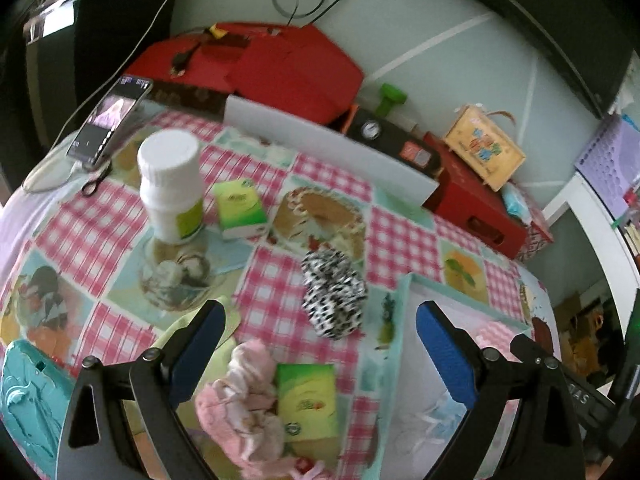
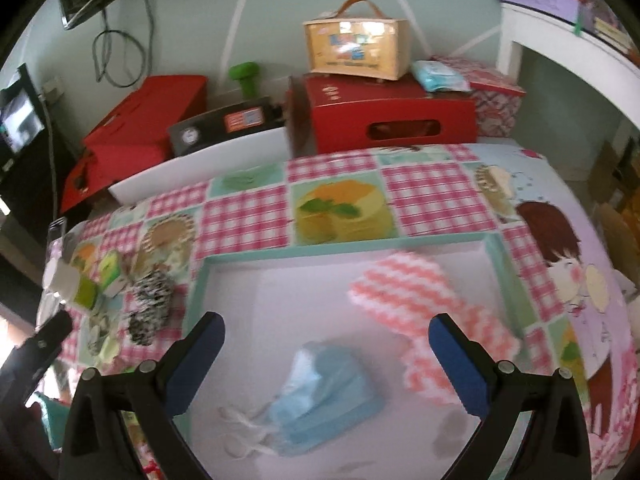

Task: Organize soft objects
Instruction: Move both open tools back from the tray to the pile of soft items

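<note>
My left gripper (image 1: 320, 324) is open above the patterned tablecloth, nothing between its fingers. Just below its gap lies a pink scrunchie (image 1: 244, 404) against a green tissue pack (image 1: 307, 400). A black-and-white scrunchie (image 1: 334, 296) sits just ahead of the fingertips. To the right is the teal-rimmed tray (image 1: 404, 320). My right gripper (image 2: 326, 332) is open over that tray (image 2: 508, 276). Inside it lie a blue face mask (image 2: 324, 396) and a pink-and-white zigzag cloth (image 2: 404, 292). The black-and-white scrunchie (image 2: 152, 304) appears left of the tray.
A white bottle (image 1: 172, 184) and a second green tissue pack (image 1: 240, 208) stand further back. A phone (image 1: 110, 118) leans at the far left. Red boxes (image 1: 256, 64), a white board (image 1: 328, 148) and a yellow case (image 2: 356, 48) line the wall. A teal object (image 1: 24, 400) lies near left.
</note>
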Tool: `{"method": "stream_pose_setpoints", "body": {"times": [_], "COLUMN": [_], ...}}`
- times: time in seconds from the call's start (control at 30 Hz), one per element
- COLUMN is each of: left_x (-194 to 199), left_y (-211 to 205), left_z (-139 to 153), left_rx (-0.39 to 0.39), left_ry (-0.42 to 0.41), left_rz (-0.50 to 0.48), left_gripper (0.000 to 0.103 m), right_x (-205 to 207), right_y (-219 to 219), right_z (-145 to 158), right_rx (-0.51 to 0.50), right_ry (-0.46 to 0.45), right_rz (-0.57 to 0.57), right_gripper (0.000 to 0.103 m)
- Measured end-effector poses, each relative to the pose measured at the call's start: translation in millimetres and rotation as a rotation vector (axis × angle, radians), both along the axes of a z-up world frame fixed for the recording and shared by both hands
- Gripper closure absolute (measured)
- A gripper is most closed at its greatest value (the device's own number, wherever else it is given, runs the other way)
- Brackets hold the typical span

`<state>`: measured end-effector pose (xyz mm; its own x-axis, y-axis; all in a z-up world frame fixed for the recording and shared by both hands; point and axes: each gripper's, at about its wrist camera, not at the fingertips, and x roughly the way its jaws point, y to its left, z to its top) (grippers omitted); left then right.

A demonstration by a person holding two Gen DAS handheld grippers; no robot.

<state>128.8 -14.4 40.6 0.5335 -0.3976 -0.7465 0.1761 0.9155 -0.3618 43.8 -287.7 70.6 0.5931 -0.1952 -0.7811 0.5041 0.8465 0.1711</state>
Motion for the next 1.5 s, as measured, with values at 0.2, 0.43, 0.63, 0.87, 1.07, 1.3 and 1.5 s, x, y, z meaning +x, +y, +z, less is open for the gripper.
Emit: {"method": "stream_pose_setpoints", "body": {"times": [0.2,0.43,0.63,0.87,1.07,1.3,1.5], "left_x": [3,5,7,11,17,22,27], "left_y": [9,15,18,26,34,44,52], "left_z": [-4,-3,-3,-2,-1,-2,-5], "left_rx": [-0.009,-0.016,-0.03,-0.042,-0.051,-0.076,-0.11], "left_ry": [0.016,0.012,0.011,0.007,0.005,0.014,0.035], "left_rz": [0.02,0.029,0.026,0.03,0.036,0.047,0.051], "left_gripper": [0.007,0.007,0.007,0.007,0.007,0.007,0.007], "right_x": [13,23,26,28,34,40,49], "right_y": [27,45,47,52,62,78,75], "right_z": [-3,-9,-12,-11,-23,-24,-12], "right_rx": [0.086,0.11,0.095,0.127,0.191,0.201,0.232], "right_ry": [-0.052,-0.033,-0.022,-0.078,-0.059,-0.075,-0.109], "right_rz": [0.105,0.164,0.187,0.221,0.245,0.306,0.287], "right_gripper": [0.0,0.0,0.0,0.0,0.0,0.0,0.0]}}
